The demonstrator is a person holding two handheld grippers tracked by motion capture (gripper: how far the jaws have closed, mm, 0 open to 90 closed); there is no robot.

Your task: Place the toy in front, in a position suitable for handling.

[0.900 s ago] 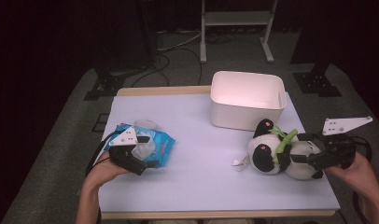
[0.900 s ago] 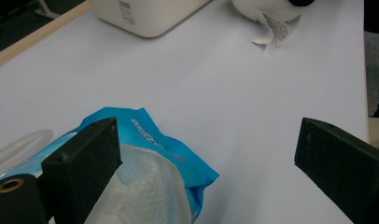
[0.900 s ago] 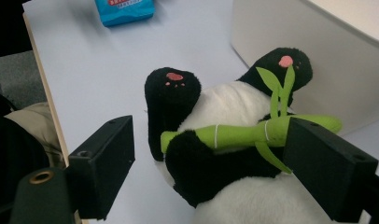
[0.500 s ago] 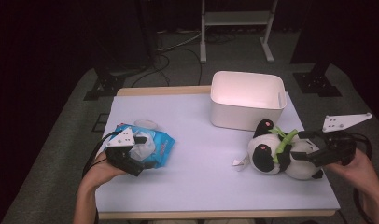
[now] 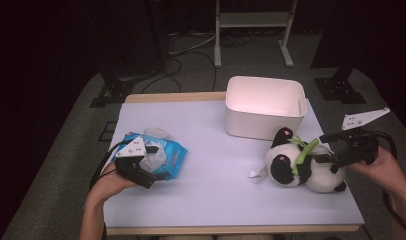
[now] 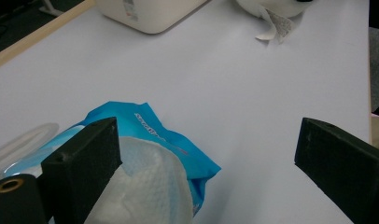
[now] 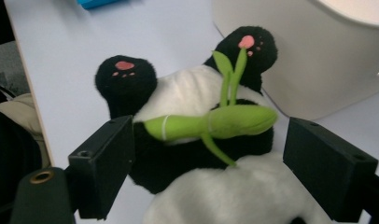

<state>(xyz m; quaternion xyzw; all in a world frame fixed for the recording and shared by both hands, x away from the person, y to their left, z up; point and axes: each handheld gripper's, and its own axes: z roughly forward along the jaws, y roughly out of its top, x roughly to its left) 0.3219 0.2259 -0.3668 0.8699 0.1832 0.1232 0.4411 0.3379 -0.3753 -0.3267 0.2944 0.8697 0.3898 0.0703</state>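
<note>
Little has shifted since the earlier frames: the right gripper (image 5: 327,152) has edged slightly further in over the black-and-white plush panda (image 5: 303,167), while the left gripper (image 5: 153,165) stays where it was over the blue plastic pack of wet wipes (image 5: 163,155). In the high view the panda lies on its back at the lower right of the pale table (image 5: 216,150), a green bamboo sprig (image 7: 215,123) across its belly, just below the white rectangular plastic bin (image 5: 265,106). The right jaws stand wide open on either side of the panda, not pressing it. The wipes pack lies at the left, a white sheet (image 6: 145,186) sticking out; the left jaws are spread apart above it, gripping nothing.
</note>
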